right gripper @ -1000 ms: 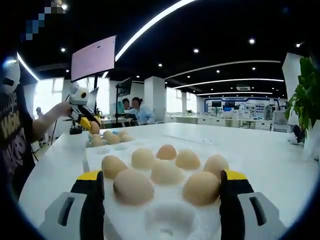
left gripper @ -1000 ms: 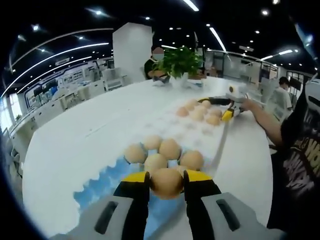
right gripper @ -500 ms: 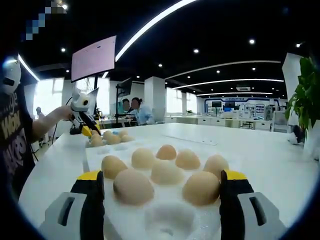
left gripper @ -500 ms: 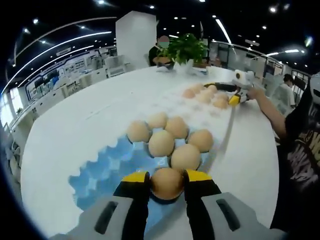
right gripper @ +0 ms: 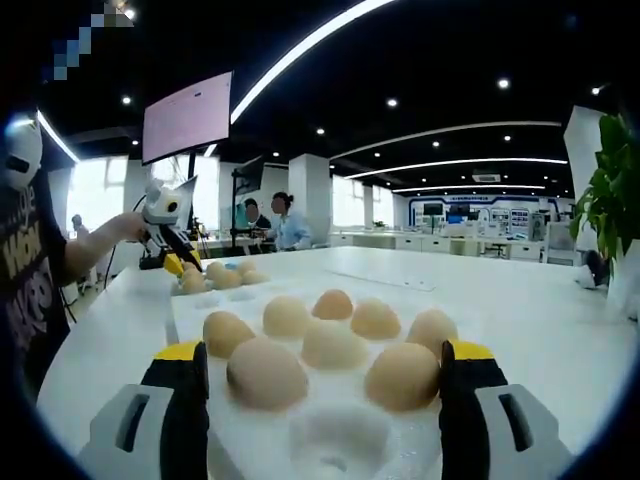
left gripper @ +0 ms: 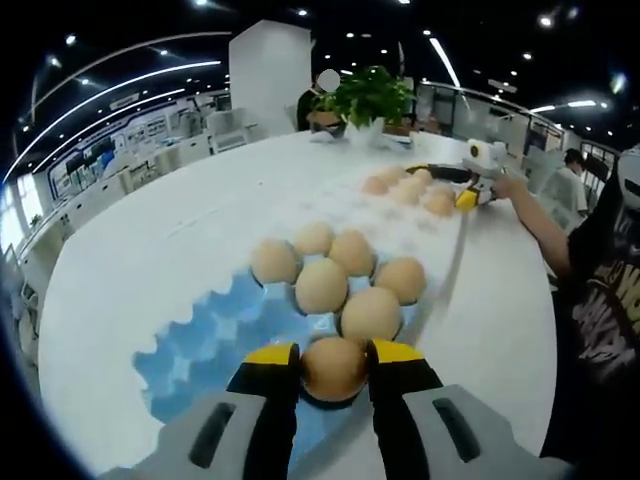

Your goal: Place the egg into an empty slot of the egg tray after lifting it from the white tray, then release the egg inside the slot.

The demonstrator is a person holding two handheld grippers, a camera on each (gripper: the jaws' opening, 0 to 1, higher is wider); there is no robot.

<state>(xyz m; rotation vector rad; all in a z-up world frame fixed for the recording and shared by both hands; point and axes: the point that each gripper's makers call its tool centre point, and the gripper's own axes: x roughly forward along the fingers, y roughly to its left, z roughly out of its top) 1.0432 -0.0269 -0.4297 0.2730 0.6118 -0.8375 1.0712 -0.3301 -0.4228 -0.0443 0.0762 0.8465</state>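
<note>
Left gripper [left gripper: 334,362]: yellow-tipped jaws closed onto one egg [left gripper: 334,367], a jaw against each side, egg carried low over the near edge of the blue egg tray [left gripper: 205,340]. Five eggs already sit in the tray's slots, in a cluster just beyond the carried one; the nearest seated egg [left gripper: 371,313] is just behind it and slightly right. Open blue cups lie to the left and nearer the camera. Right gripper [right gripper: 325,385]: jaws spread wide, nothing between them, parked low over the white tray [right gripper: 340,440], where seven eggs rest. From this view the left gripper [right gripper: 168,232] is far off across the table, beside the egg tray. Judgement: placing stage, egg over the tray but not yet seated; I cannot tell whether it touches a cup. To do it well: centre the egg over an empty cup beside the filled cluster, keep it clear of the nearest seated egg so shells do not knock, lower straight down until the cup takes the weight, then part the jaws slowly and only enough to free it, and lift out vertically. Releasing high or off-centre risks a crack or a roll into a neighbour.
</note>
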